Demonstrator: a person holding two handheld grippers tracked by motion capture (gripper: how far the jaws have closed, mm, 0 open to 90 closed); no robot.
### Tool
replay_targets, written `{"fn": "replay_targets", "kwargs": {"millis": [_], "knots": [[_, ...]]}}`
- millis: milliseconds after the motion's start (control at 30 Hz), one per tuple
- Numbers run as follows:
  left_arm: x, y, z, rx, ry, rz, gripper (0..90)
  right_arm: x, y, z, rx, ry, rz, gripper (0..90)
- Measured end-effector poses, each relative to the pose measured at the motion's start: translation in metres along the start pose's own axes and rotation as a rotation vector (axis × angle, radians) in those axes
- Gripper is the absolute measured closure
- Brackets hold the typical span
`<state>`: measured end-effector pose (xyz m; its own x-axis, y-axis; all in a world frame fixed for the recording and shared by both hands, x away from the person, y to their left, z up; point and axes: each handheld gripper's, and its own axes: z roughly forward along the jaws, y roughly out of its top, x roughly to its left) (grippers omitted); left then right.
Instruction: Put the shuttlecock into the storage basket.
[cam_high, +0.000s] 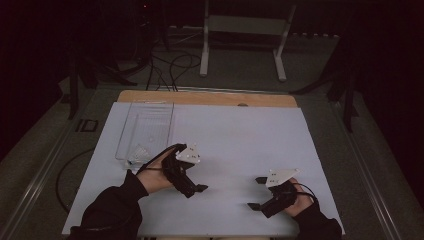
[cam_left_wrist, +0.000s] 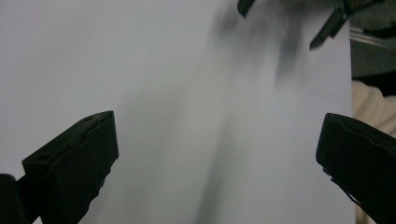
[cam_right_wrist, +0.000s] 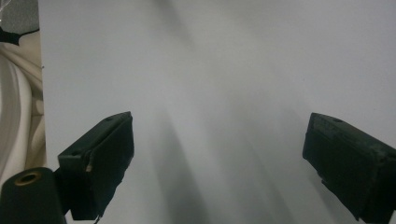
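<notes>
left gripper (cam_high: 192, 186) and right gripper (cam_high: 256, 194) over the white sheet (cam_high: 235, 135), jaws wide apart, holding nothing; clear tray (cam_high: 145, 127) just beyond the left hand (cam_high: 157, 175).

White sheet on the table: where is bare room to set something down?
The white sheet is bare right of the clear tray, up to its far and right edges, and between the left gripper and right gripper. The near-left corner by the tray and left hand is crowded.
</notes>
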<state>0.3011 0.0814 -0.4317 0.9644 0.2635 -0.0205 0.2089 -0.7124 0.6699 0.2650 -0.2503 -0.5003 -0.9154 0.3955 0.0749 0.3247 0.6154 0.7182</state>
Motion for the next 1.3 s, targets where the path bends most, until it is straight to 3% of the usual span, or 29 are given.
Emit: {"fn": "replay_targets", "kwargs": {"millis": [267, 567, 700, 1067, 1300], "knots": [[-0.002, -0.026, 0.003, -0.028, -0.028, -0.019, 0.0, 0.001, -0.002, -0.003, -0.011, -0.014, 0.002, 9.1], [-0.007, -0.054, 0.001, -0.015, -0.043, -0.036, 0.0, 0.003, -0.007, -0.007, -0.022, -0.026, 0.015, 9.1], [-0.007, -0.065, -0.001, -0.012, -0.048, -0.062, 0.0, 0.003, -0.01, -0.01, -0.03, -0.032, 0.023, 9.1], [-0.01, -0.096, -0.013, -0.023, 0.004, -0.092, 0.0, 0.001, -0.014, -0.012, -0.029, -0.043, 0.032, 9.1], [-0.009, -0.114, -0.023, -0.035, 0.026, -0.135, 0.0, -0.001, -0.015, -0.01, -0.025, -0.043, 0.034, 9.2]]}}
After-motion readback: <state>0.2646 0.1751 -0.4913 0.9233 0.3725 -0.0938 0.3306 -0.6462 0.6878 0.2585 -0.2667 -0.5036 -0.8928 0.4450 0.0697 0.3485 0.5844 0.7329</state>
